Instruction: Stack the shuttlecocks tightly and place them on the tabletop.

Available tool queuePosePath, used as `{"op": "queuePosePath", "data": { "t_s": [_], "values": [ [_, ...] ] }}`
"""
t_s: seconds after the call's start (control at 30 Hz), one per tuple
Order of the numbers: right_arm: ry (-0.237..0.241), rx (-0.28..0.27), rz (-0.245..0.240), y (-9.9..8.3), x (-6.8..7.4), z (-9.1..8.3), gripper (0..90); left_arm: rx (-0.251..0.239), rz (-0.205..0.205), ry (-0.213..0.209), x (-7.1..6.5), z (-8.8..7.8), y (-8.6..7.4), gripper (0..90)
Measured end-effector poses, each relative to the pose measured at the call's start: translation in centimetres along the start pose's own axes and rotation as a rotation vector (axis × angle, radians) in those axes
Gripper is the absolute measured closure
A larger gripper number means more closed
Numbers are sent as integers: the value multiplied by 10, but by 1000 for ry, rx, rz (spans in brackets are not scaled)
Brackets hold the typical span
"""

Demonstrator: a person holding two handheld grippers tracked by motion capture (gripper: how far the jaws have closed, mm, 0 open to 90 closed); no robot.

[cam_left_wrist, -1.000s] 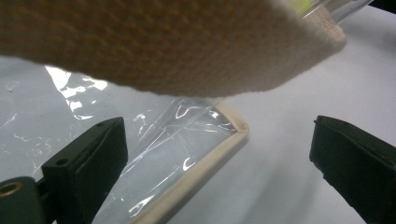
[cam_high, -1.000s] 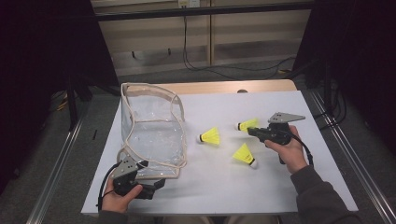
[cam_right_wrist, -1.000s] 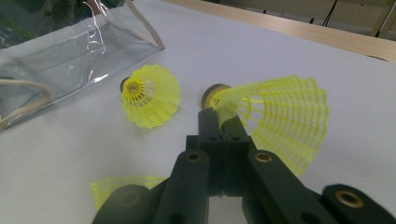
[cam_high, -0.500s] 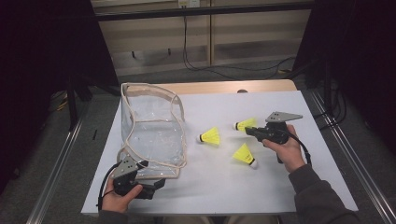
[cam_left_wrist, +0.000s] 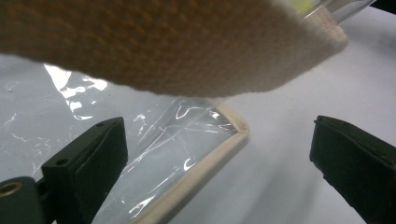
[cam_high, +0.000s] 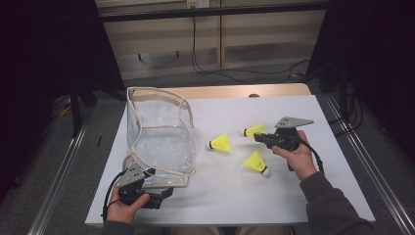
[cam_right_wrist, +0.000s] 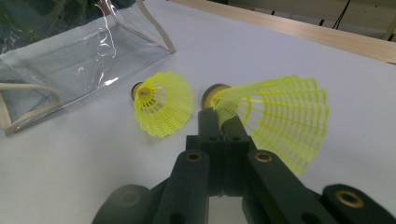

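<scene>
Black jaws of our right gripper (cam_right_wrist: 219, 122) sit pinched together on the skirt edge of a yellow shuttlecock (cam_right_wrist: 275, 119), which lies on the white tabletop (cam_high: 274, 196) just ahead of our right hand (cam_high: 296, 156). Our left gripper (cam_left_wrist: 219, 163) stands wide, its jaws straddling the cream-trimmed corner of the clear plastic bag (cam_high: 159, 142) near the table's front left, pressing on nothing. Outward from the held shuttlecock, a second shuttlecock (cam_high: 220, 143) lies between it and the bag, and a third shuttlecock (cam_high: 257, 162) lies nearer us, beside our right hand. The white sheet covers a wooden table (cam_high: 235, 90) whose far edge shows bare. Beyond it we see pale wall panels (cam_high: 264, 36) with dangling cables (cam_high: 220, 68), dark curtains either side, and metal rails (cam_high: 362, 156) on the grey floor
</scene>
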State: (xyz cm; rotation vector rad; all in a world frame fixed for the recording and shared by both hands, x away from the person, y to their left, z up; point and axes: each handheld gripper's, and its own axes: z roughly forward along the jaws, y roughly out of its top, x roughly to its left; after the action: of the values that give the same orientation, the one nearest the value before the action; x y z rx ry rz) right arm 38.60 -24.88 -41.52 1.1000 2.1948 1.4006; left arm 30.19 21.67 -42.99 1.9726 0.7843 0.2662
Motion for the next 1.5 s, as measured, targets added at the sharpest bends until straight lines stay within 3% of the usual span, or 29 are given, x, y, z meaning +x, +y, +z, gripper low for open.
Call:
{"op": "queuePosePath", "data": {
  "t_s": [1.5],
  "values": [
    [30,31,-17,4,11,17,897,-5,-2,0,0,0,0,40]
  ]
}}
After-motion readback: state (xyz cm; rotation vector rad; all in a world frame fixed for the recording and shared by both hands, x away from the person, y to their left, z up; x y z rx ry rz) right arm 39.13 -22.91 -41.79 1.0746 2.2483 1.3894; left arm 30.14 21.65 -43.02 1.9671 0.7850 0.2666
